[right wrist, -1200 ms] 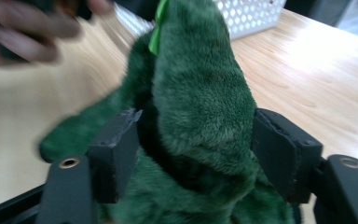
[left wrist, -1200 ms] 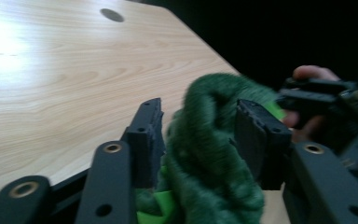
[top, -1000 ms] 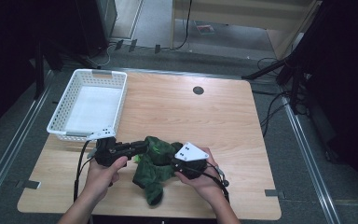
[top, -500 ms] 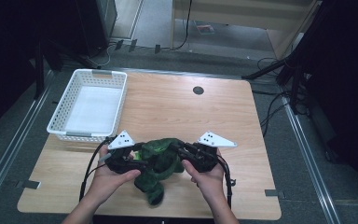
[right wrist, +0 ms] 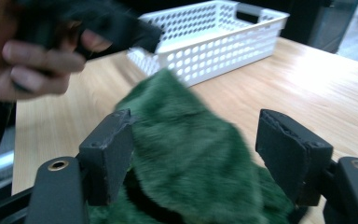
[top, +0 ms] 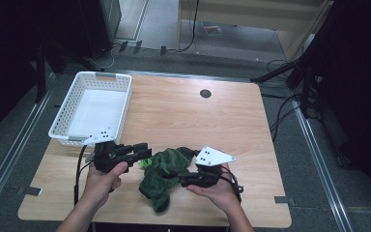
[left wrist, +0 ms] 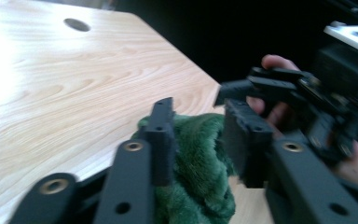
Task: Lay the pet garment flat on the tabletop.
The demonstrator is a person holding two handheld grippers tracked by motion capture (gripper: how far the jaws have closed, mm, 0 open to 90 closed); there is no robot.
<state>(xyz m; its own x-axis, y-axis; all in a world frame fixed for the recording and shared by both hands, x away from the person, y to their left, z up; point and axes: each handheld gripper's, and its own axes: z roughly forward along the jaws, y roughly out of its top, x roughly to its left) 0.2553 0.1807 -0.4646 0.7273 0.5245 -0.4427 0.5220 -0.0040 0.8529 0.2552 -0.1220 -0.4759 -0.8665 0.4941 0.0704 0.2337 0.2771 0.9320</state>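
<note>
A dark green plush cloth [top: 162,179] lies bunched on the wooden table [top: 198,121] near its front edge. My left gripper [top: 143,151] is at the cloth's left edge, pointing right. It is open, and in the left gripper view [left wrist: 198,116] green fur [left wrist: 196,163] sits low between its jaws. My right gripper [top: 174,175] comes in from the right with its jaws over the cloth. It stands wide open [right wrist: 196,126], with the cloth [right wrist: 191,158] lying between and below the jaws. The other hand and its gripper [right wrist: 98,23] hover just beyond.
A white perforated basket [top: 104,76] stands empty at the table's back left, close behind the left hand; it also shows as basket [right wrist: 214,42]. A round cable hole [top: 205,93] is at the back middle. Bare wood stretches to the right and behind the cloth.
Both grippers were close together on the bunched cloth. They have since opened and drawn apart, the left one moving left, and the cloth has sagged onto the table.
</note>
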